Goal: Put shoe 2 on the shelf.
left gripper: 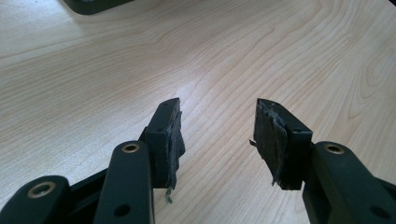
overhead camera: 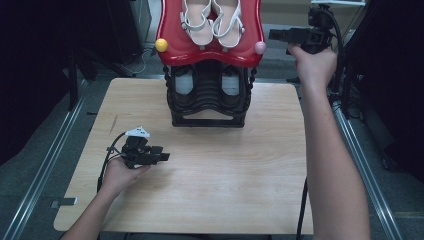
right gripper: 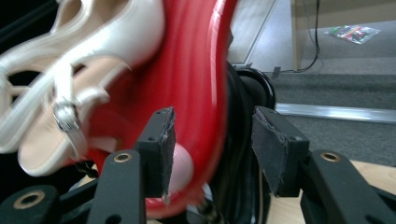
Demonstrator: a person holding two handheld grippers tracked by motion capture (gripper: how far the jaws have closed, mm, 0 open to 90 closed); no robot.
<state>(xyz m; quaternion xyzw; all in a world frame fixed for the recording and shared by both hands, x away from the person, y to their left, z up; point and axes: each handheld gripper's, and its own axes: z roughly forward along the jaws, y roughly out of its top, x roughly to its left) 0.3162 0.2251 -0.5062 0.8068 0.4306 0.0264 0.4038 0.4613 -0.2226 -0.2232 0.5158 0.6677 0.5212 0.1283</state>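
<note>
No readable writing — right claw [overhead camera: 274, 35], jaws apart, beside red shelf [overhead camera: 210, 54].

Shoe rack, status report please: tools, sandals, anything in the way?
Left tool open on table. Right tool open beside rack. Sandals on top. Nothing blocking.

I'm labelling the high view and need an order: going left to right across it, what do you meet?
Left gripper → yellow ball → left sandal → right sandal → pink ball → right gripper.
</note>
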